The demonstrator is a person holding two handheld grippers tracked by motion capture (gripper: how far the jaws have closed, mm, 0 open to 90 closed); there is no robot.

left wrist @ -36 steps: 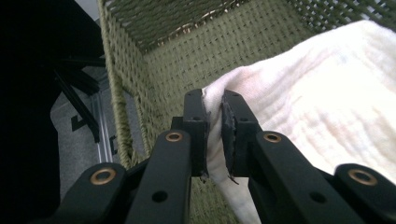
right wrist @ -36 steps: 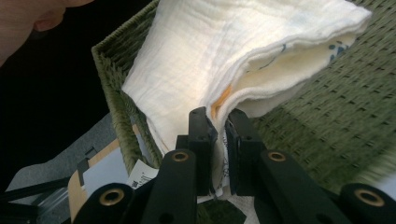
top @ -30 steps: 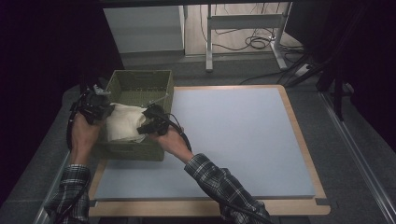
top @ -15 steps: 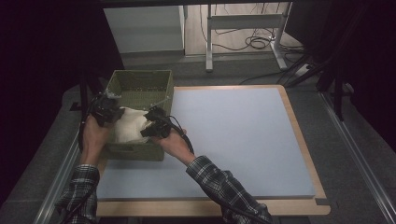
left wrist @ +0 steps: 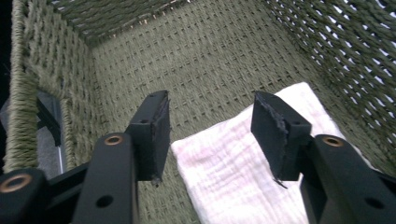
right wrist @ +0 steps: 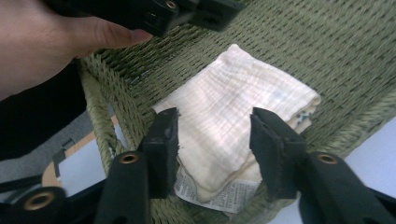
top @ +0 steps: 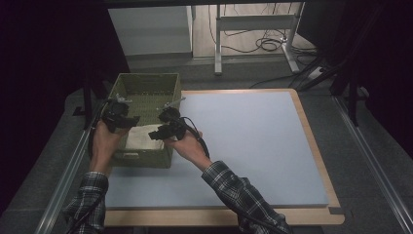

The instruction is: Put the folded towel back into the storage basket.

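A woven green basket [top: 146,90] stands at the table's left side, with a folded white cloth [top: 140,137] lying on its floor. My left gripper [top: 127,120] hovers over the basket's left rim and my right gripper [top: 156,133] over its right half. Both grippers' jaws have just been opening and stand open, with nothing pressed between the pads. In the left gripper view the gripper [left wrist: 211,102] is open above the cloth [left wrist: 233,177] and the basket wall [left wrist: 210,46]. In the right gripper view the gripper [right wrist: 215,119] is open over the cloth [right wrist: 233,93], which rests against the basket [right wrist: 303,37].
A pale blue mat [top: 253,146] with a wooden border covers the table to the right of the basket. A metal rail [top: 68,170] runs along the left edge. Desk legs and cables [top: 263,44] lie on the floor behind. The person's other hand [right wrist: 42,42] reaches in at the right gripper view's top left.
The cloth was held up between both grippers over the basket; now it lies down inside it. Both pairs of jaws have opened, and the left hand has come lower and inward.
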